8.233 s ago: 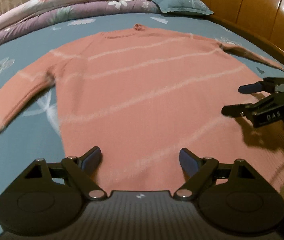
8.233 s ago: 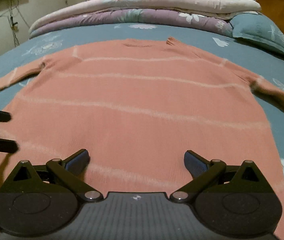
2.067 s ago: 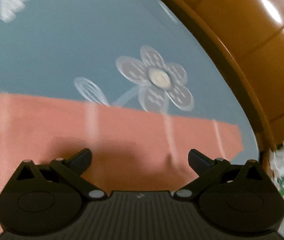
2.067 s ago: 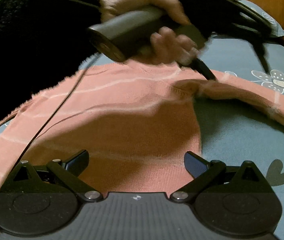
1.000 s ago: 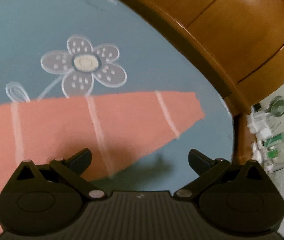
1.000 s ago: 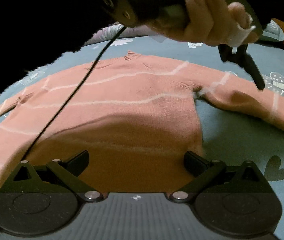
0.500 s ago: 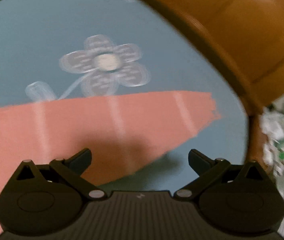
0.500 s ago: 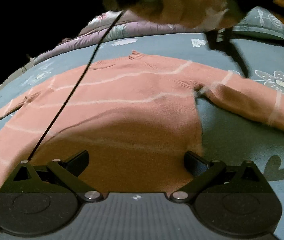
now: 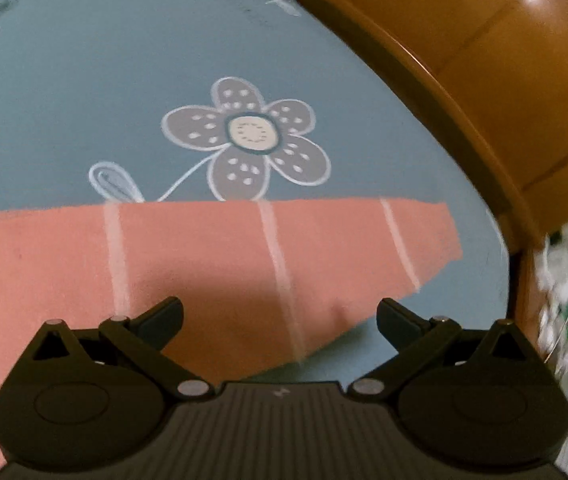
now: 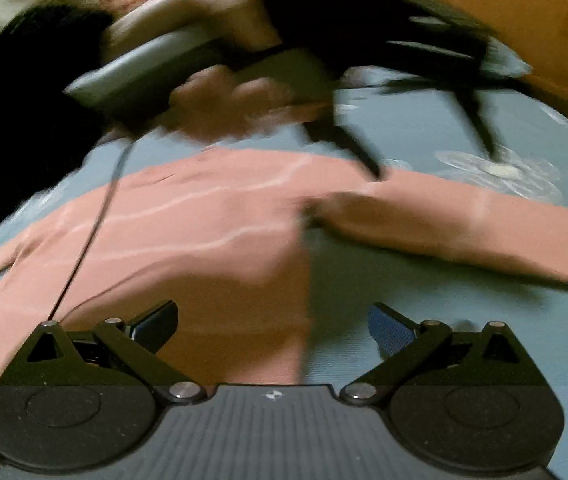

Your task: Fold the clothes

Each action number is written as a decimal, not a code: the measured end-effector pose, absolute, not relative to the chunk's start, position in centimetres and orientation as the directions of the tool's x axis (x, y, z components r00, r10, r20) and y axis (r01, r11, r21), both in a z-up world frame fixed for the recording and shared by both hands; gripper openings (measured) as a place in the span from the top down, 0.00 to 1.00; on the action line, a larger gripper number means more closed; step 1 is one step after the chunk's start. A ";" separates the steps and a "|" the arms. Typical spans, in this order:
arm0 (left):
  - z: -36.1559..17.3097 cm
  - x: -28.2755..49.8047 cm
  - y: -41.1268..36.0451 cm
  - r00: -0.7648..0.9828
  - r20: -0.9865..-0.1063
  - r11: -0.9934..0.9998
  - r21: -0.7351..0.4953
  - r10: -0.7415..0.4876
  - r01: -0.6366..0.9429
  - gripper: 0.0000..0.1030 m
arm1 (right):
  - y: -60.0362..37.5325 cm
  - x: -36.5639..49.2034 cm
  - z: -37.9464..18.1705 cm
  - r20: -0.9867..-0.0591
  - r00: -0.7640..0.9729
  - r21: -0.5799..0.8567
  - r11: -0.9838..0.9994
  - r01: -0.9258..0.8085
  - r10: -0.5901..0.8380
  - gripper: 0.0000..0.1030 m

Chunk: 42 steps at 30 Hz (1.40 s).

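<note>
Near bed's wooden edge: sweater sleeve (image 9: 244,264) lies flat on the blue floral sheet (image 9: 84,80), cuff toward the frame (image 9: 484,92).
Hidden: right wrist view is motion-blurred; a hand (image 10: 224,96) covers the sweater (image 10: 188,240) collar.
Left gripper (image 9: 280,316): spread wide above the sleeve, holding nothing.
Right gripper (image 10: 272,320): spread wide, empty, over the sweater's side edge.

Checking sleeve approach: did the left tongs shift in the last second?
Yes. Left tongs shifted back toward the shoulder: the sleeve cuff and printed flower sit further right.
</note>
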<state>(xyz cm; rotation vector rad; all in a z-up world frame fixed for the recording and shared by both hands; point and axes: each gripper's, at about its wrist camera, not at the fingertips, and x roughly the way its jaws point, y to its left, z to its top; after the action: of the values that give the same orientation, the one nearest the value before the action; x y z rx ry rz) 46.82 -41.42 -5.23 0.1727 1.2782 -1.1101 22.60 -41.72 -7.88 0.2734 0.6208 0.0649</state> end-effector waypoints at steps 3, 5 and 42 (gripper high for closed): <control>-6.8 47.4 -42.2 -0.091 -0.834 0.529 -0.425 -0.544 0.735 0.01 | -44.5 22.0 -7.9 -0.533 0.843 0.306 0.945 0.114 0.071 0.00; -8.2 47.7 -42.8 -0.086 -0.842 0.545 -0.419 -0.533 0.726 0.01 | -46.2 21.3 -7.6 -0.491 0.871 0.304 0.938 0.169 0.002 0.00; -4.3 43.8 -19.4 0.371 -0.772 0.741 -0.186 -0.517 0.645 0.01 | -50.3 23.5 -8.4 -0.514 0.849 0.361 0.867 0.345 -0.124 0.00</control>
<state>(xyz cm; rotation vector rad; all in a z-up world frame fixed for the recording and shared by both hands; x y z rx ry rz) 43.81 -19.37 -4.26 0.1561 0.9279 -0.7484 23.54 -50.31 -8.35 0.4617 0.5001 -0.2566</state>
